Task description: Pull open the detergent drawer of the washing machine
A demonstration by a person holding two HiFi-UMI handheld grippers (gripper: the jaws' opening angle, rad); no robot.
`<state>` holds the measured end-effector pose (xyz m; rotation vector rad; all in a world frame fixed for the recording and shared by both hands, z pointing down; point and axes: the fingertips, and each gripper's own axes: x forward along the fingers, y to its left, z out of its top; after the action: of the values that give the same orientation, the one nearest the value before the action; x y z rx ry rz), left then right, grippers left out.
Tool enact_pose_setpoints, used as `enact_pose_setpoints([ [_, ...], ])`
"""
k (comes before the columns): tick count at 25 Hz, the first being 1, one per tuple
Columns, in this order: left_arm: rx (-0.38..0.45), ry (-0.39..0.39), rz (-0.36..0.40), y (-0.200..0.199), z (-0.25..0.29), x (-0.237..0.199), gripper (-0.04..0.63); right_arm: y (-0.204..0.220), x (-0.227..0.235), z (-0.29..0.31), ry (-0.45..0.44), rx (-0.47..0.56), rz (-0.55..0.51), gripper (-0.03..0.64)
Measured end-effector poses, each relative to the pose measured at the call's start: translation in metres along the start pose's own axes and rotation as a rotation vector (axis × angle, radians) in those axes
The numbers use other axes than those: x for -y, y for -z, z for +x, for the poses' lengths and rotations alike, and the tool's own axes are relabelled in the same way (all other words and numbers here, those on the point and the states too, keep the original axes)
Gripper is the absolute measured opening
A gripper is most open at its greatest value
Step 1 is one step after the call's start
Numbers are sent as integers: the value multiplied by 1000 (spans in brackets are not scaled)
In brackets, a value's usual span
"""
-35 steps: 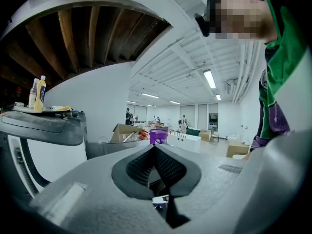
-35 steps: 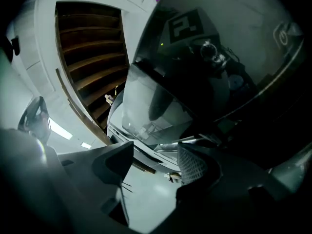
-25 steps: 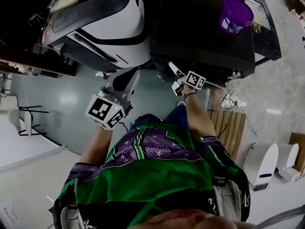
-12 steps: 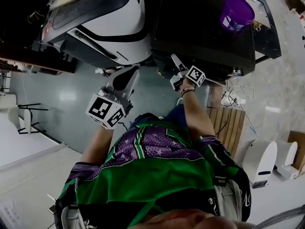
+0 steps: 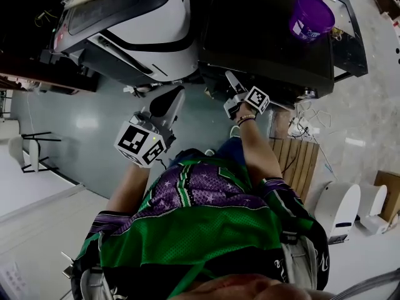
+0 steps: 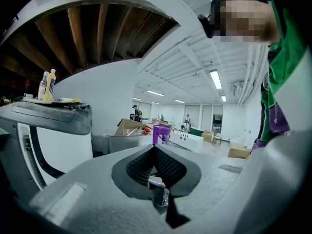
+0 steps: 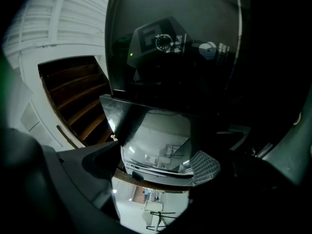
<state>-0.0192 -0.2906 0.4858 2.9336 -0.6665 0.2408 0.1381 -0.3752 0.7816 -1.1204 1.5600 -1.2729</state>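
Observation:
The black washing machine (image 5: 269, 36) stands at the top right of the head view. My right gripper (image 5: 232, 89) reaches level to its front edge. In the right gripper view the jaws are wide open (image 7: 156, 167), the ribbed right pad (image 7: 204, 167) showing. Between them lies a glossy drawer front (image 7: 156, 140) under the dark control panel (image 7: 165, 43); the pads do not press on it. How far the drawer stands out I cannot tell. My left gripper (image 5: 167, 105) hangs apart over the floor, its jaws shut (image 6: 155, 150) on nothing.
A purple cup (image 5: 309, 17) stands on top of the machine. A white and grey appliance (image 5: 144, 30) stands to its left, with bottles (image 6: 48, 84) on it. A wooden pallet (image 5: 300, 164) and white bins (image 5: 337, 208) are at the right.
My right gripper has rolled at the machine's front and shifted slightly up in the head view. The left gripper has stayed where it was.

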Motion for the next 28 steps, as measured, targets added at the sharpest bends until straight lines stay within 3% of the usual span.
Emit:
enact_pose_setpoints([
  [10,18,-10,-26,-4,-10,2,17,16,0,-16,16,-42,2,436],
  [16,14,-20,16,-8,-26,4,17,32,-2,-31,22,-52,14,436],
  [28,79,-23,23,-27,-65,4,17,64,-12,-59,39,-49,32,436],
])
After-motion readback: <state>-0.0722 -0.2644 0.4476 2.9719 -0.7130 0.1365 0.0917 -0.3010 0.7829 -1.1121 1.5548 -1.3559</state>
